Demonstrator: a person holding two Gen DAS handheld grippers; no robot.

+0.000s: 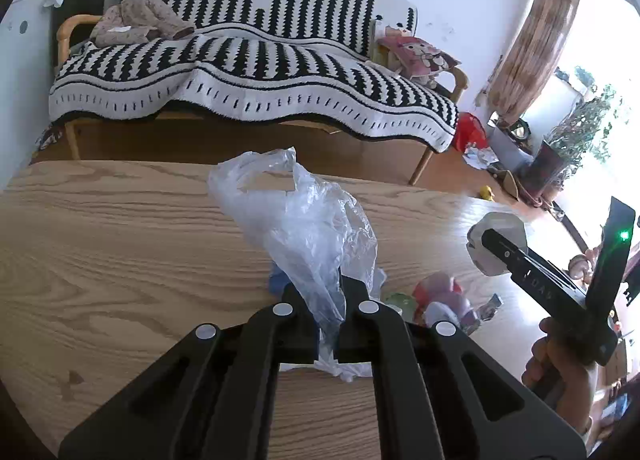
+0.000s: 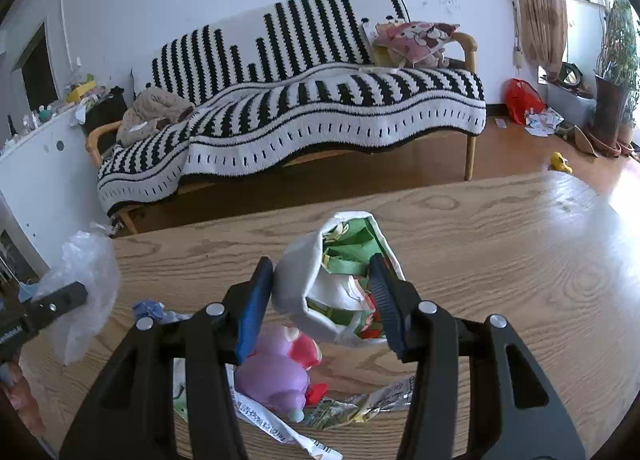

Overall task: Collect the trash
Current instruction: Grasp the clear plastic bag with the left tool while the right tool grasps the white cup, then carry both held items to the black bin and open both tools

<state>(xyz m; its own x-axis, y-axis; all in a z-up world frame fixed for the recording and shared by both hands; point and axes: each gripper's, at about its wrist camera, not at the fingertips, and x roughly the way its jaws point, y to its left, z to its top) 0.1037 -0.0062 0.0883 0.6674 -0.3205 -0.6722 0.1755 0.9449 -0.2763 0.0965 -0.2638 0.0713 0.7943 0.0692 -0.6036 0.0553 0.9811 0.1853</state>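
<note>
Across the lower half of both frames runs the oak-grain wooden table [image 1: 100, 228], and your work sits on it. Largest of the task's things is the clear crinkled plastic bag [image 1: 304, 228], rising through the centre of the left wrist view — your left gripper [image 1: 328, 324] is clenched on its lower folds, pads pinching the film. Next, in the centre of the right wrist view, the crushed white paper carton with green and red print inside [image 2: 304, 280] sits between the fingers of your right gripper [image 2: 324, 300], which grasps it across its sides with the mouth facing the camera. Smaller litter lies low in that frame: a purple and pink plastic toy [image 2: 280, 372], printed paper strips [image 2: 272, 426], a blue scrap [image 2: 150, 309].

You appear to be mid-step — bag in one hand, carton in the other. The next move likely calls for opening the bag's mouth and bringing the carton over it.
</note>
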